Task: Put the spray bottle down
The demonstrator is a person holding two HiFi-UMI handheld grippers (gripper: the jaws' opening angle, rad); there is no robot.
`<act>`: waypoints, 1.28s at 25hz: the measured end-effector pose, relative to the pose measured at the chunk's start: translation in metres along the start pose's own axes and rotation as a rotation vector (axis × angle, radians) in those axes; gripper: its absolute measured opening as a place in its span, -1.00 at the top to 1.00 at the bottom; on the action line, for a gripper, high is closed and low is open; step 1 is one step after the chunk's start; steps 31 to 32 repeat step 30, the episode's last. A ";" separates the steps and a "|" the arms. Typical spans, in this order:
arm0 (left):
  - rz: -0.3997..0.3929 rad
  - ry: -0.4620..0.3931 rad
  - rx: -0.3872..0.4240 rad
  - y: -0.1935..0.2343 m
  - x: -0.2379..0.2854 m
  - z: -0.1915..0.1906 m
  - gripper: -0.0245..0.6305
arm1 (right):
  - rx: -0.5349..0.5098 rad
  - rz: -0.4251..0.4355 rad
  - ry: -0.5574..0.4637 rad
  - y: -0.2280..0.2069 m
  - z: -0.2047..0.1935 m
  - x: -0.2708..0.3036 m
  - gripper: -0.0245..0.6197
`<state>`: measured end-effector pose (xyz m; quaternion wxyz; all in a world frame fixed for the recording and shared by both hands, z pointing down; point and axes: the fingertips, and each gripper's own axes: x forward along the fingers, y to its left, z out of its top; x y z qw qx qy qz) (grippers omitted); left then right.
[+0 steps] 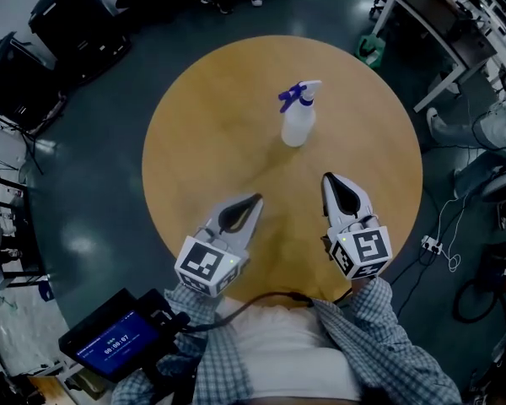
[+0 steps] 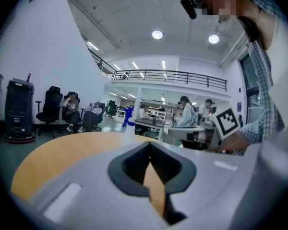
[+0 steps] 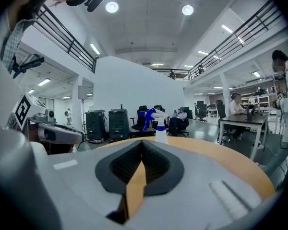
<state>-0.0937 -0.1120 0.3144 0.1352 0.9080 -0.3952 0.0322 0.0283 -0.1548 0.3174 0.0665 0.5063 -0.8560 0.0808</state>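
The spray bottle (image 1: 298, 123), clear with a blue and white trigger head, stands upright on the round wooden table (image 1: 198, 142), past its middle. No gripper touches it. My left gripper (image 1: 257, 199) is over the near part of the table, shut and empty, pointing toward the bottle from the lower left. My right gripper (image 1: 329, 177) is beside it, also shut with nothing between its jaws, a short way in front of the bottle. The right gripper view has the bottle (image 3: 160, 128) just past the jaw tips (image 3: 142, 142). In the left gripper view the bottle (image 2: 128, 126) is small and far, left of the tips (image 2: 150, 143).
Black equipment cases (image 1: 67, 15) stand on the floor at the far left. A desk (image 1: 438, 24) is at the far right, with a power strip and cables (image 1: 434, 245) on the floor to the right. A device with a blue screen (image 1: 118, 340) sits by the person's left side.
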 end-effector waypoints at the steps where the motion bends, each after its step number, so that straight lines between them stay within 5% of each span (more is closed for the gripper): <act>1: 0.000 0.001 -0.001 0.000 0.000 -0.001 0.93 | 0.002 -0.004 0.004 0.000 -0.001 -0.002 0.91; 32: -0.021 0.022 0.025 -0.008 0.005 -0.003 0.93 | -0.024 0.040 0.067 0.010 -0.015 -0.008 0.91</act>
